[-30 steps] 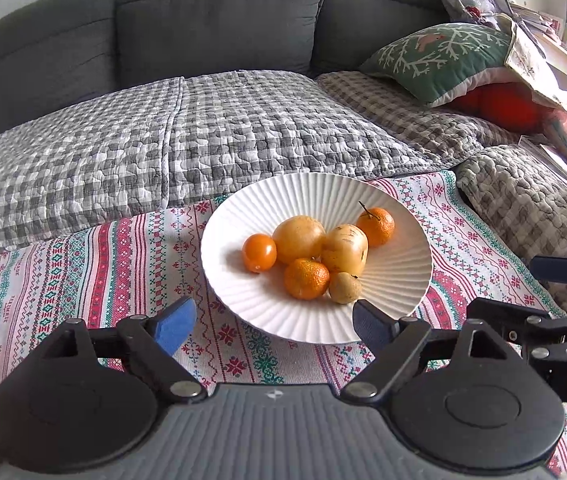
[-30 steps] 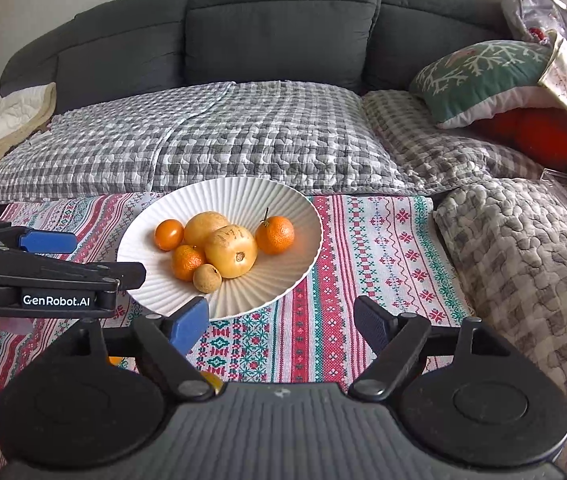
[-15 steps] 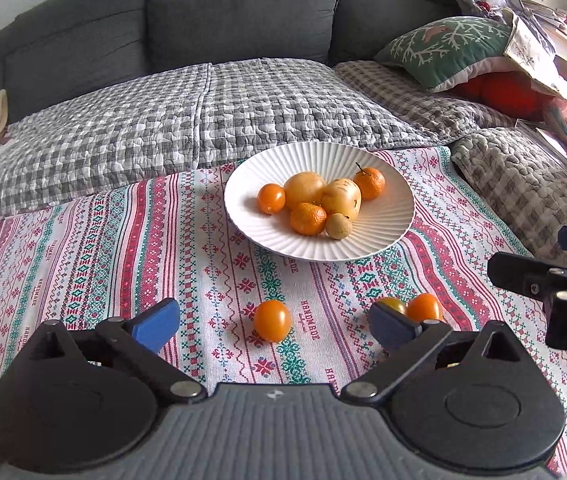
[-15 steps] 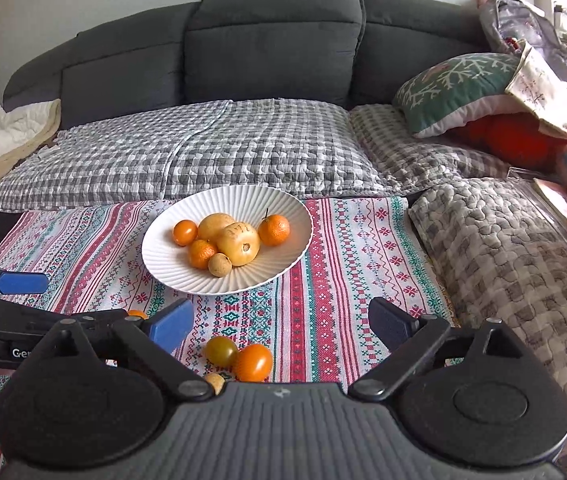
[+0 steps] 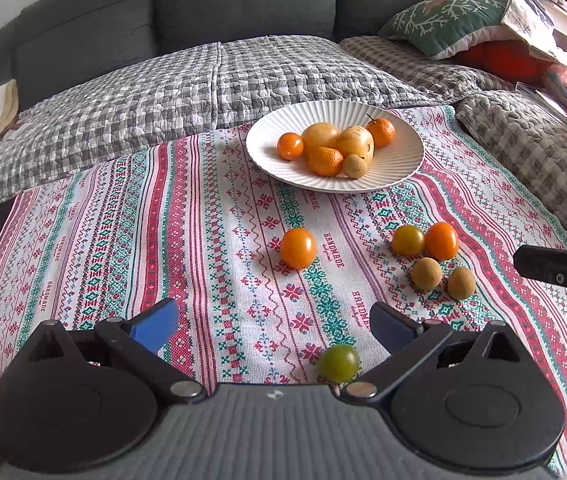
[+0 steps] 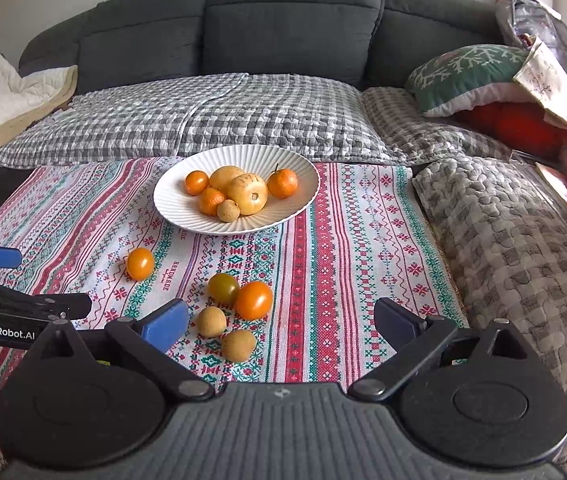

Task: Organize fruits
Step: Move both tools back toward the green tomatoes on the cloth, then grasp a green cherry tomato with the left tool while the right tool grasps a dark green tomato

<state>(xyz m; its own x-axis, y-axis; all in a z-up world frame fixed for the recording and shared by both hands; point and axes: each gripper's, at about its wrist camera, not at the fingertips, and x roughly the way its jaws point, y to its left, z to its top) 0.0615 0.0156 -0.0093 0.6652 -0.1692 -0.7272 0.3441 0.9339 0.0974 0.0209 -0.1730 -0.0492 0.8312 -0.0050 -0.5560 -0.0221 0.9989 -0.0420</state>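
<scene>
A white ribbed plate [image 5: 403, 128] [image 6: 171, 208] holds several orange and yellow fruits on the patterned cloth [image 5: 203, 240]. Loose on the cloth lie an orange tomato [image 5: 298, 248] [image 6: 140, 263], a yellow-green tomato [image 5: 408, 239] [image 6: 223, 288] touching another orange tomato [image 5: 441, 241] [image 6: 254, 300], two tan longans [image 5: 426, 274] [image 5: 461, 283] [image 6: 211, 321] [image 6: 238, 345], and a green tomato [image 5: 339, 362]. My left gripper [image 5: 273, 324] is open and empty, the green tomato just inside its right finger. My right gripper [image 6: 281, 322] is open and empty above the cloth, right of the longans.
A grey sofa [image 6: 283, 32] with checked quilts [image 5: 203, 80] lies behind the cloth. A green cushion [image 6: 471, 76] and red items are at the right. A textured blanket [image 6: 515, 248] borders the cloth's right edge.
Both grippers have pulled back and up from the plate. The loose tomatoes and longans have come into view on the cloth. Both stay open.
</scene>
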